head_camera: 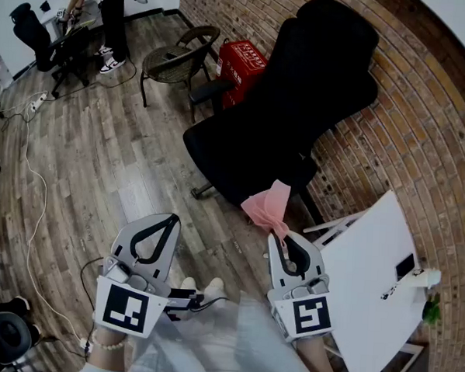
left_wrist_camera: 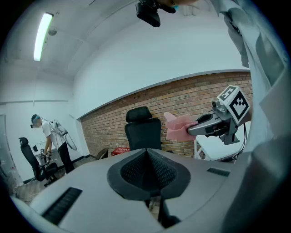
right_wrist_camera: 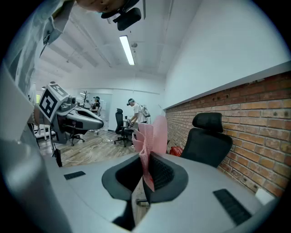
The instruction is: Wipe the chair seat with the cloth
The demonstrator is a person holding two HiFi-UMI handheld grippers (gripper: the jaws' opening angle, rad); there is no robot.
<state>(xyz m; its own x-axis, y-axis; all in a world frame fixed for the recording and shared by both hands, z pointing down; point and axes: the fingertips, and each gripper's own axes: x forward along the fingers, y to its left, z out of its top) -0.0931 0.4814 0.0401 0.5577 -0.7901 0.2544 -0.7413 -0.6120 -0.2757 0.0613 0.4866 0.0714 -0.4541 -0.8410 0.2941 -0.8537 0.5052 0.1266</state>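
A black office chair (head_camera: 286, 122) stands against the brick wall, its seat (head_camera: 234, 162) facing me; it also shows in the left gripper view (left_wrist_camera: 143, 133) and the right gripper view (right_wrist_camera: 205, 141). My right gripper (head_camera: 279, 237) is shut on a pink cloth (head_camera: 267, 206), which sticks up from its jaws (right_wrist_camera: 152, 136) near the seat's front edge. The left gripper (head_camera: 168, 221) is shut and holds nothing, over the wooden floor to the left of the chair. From the left gripper view the pink cloth (left_wrist_camera: 177, 127) hangs in the right gripper (left_wrist_camera: 193, 129).
A white table (head_camera: 371, 286) stands at right by the brick wall (head_camera: 422, 137). A wicker chair (head_camera: 177, 58) and a red box (head_camera: 240, 63) sit behind the office chair. Cables (head_camera: 31, 178) trail over the floor at left. A person (head_camera: 109, 19) stands far back.
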